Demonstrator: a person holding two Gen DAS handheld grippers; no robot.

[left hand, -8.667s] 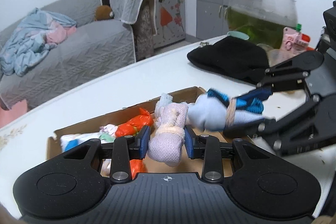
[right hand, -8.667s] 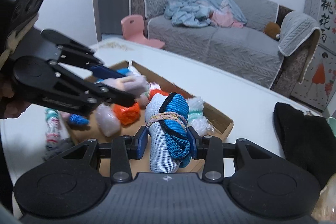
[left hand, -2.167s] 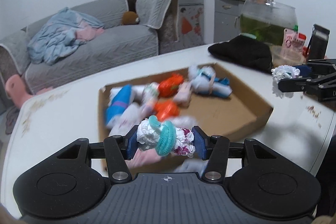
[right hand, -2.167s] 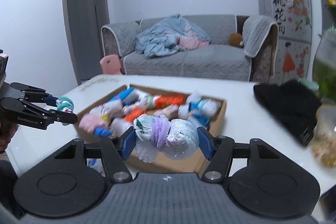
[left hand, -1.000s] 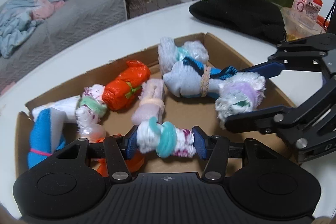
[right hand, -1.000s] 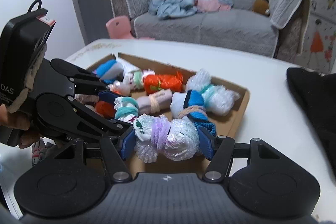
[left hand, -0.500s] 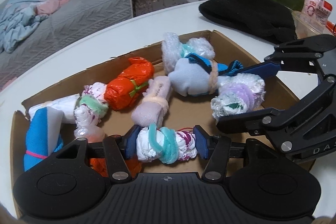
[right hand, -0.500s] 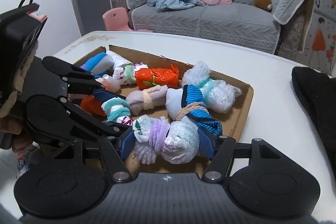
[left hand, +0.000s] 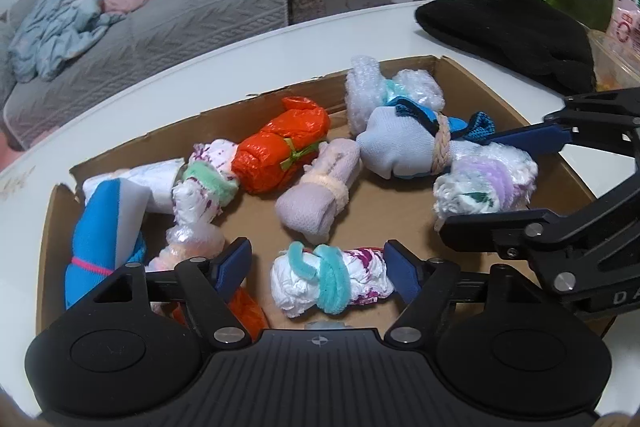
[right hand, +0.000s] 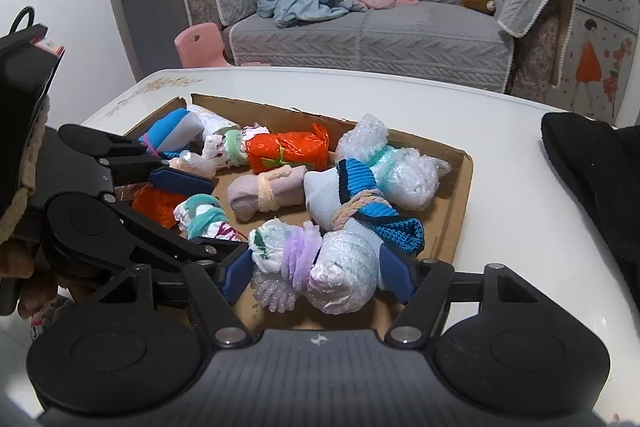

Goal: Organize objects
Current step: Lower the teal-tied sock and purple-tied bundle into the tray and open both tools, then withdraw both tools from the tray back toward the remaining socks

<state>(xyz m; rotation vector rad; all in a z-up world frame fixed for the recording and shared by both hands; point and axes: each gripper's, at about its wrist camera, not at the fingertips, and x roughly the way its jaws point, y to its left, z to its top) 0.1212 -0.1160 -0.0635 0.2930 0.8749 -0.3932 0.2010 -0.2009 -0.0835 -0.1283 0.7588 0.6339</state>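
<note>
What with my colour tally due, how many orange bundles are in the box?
2. One orange bundle lies centrally; the second orange bundle sits partly hidden beneath the left gripper. More could be hidden.

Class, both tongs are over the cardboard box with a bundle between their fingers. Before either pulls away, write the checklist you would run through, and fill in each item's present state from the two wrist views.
1. Left tongs open around the teal-tied bundle: ok, gaps show on both sides.
2. Teal-tied bundle resting on the box floor: ok.
3. Right tongs released the purple-tied bundle: not ok, fingers press both ends.
4. Purple-tied bundle inside the box walls: ok.
5. Purple-tied bundle touching the floor: cannot tell.
6. The two tongs clear of each other: cannot tell, they overlap in both views.
</note>
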